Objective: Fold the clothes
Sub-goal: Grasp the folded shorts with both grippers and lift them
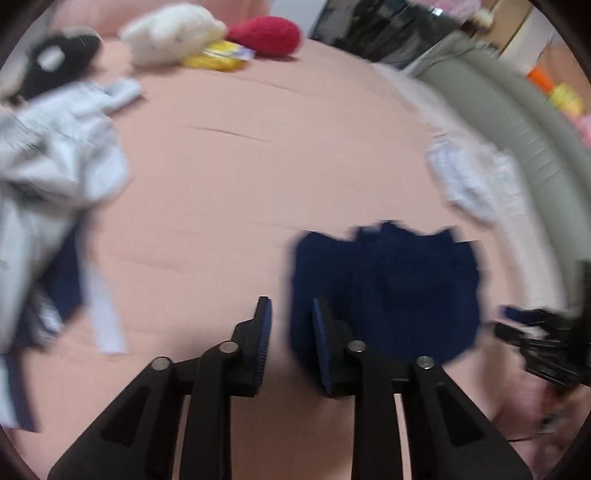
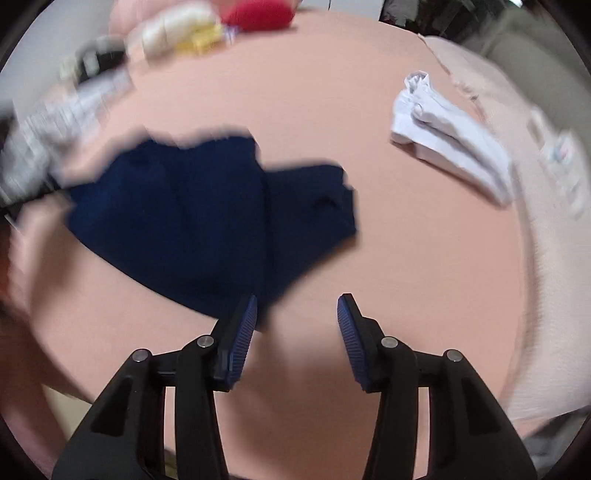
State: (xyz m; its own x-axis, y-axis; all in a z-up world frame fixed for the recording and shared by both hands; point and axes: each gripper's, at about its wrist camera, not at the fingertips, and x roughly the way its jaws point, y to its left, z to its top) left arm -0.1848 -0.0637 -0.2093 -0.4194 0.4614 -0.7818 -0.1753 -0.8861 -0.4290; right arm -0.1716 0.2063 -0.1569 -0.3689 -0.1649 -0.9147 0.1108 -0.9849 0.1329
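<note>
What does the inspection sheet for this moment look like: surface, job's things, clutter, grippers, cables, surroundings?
Surface: pink bed sheet, a few creases.
Job's things: navy garment lying flat; folded white garment to its right; unfolded pale clothes pile at left.
Clutter: white plush, red plush, yellow packet, black item at the far edge.
Grippers: left gripper and right gripper open, holding nothing.
Cables: nothing seen.
Surroundings: grey padded bed edge; blurred.

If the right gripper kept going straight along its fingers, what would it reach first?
Probably bare pink bed sheet: the open right gripper points just right of the navy garment, whose edge sits by its left finger. Blur leaves depth unclear, so it might clip that edge.
</note>
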